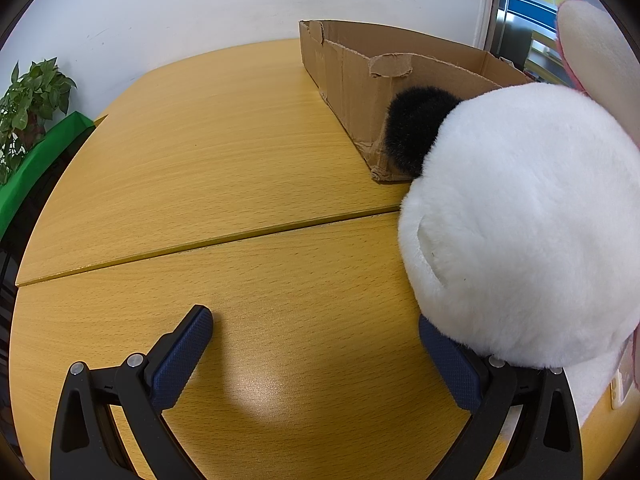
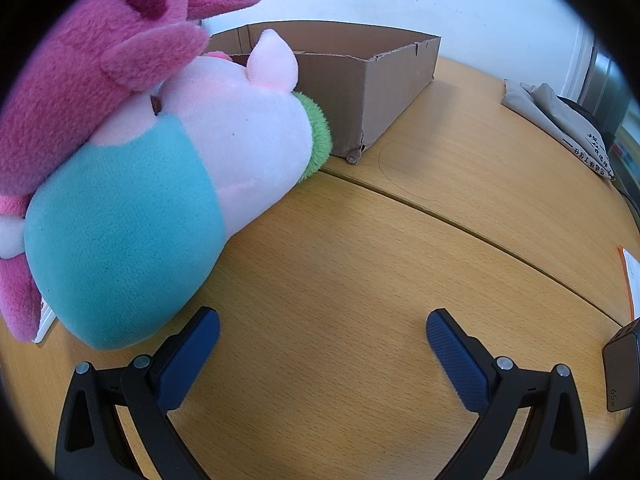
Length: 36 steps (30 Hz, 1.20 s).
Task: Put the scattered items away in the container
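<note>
A white plush toy with a black ear (image 1: 520,216) lies on the wooden table to the right of my left gripper (image 1: 316,344), touching its right finger; the gripper is open and empty. An open cardboard box (image 1: 360,80) stands behind it. In the right wrist view a pink-and-teal plush pig (image 2: 160,184) lies left of my right gripper (image 2: 322,336), with a magenta plush (image 2: 92,60) on top of it. The right gripper is open and empty. The box (image 2: 380,92) stands behind the pig.
A potted plant (image 1: 32,100) and a green panel (image 1: 36,160) stand past the table's left edge. A grey cloth bag (image 2: 560,120) lies at the far right, a black charger (image 2: 620,368) and an orange-edged paper (image 2: 630,280) at the right edge. A seam (image 1: 200,244) crosses the table.
</note>
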### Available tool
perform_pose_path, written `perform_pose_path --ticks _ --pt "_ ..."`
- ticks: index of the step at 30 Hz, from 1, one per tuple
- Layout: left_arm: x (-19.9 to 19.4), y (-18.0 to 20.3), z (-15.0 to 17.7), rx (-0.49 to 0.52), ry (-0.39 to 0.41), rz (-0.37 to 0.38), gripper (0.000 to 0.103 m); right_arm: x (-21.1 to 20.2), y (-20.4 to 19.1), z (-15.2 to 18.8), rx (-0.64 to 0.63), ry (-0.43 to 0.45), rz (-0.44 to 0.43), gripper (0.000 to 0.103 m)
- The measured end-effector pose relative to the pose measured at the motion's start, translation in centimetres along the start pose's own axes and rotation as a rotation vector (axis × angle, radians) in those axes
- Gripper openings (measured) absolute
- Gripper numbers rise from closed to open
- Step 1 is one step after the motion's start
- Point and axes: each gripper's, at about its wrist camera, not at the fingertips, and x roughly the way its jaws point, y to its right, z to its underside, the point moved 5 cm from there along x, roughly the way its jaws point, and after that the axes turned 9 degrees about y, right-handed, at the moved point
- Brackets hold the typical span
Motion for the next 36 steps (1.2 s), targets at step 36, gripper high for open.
perform_pose_path --ticks 36 --pt "0.51 -0.16 -0.23 0.000 -0.001 0.000 0.103 0.14 0.04 -0.09 0.000 0.000 0.000 0.103"
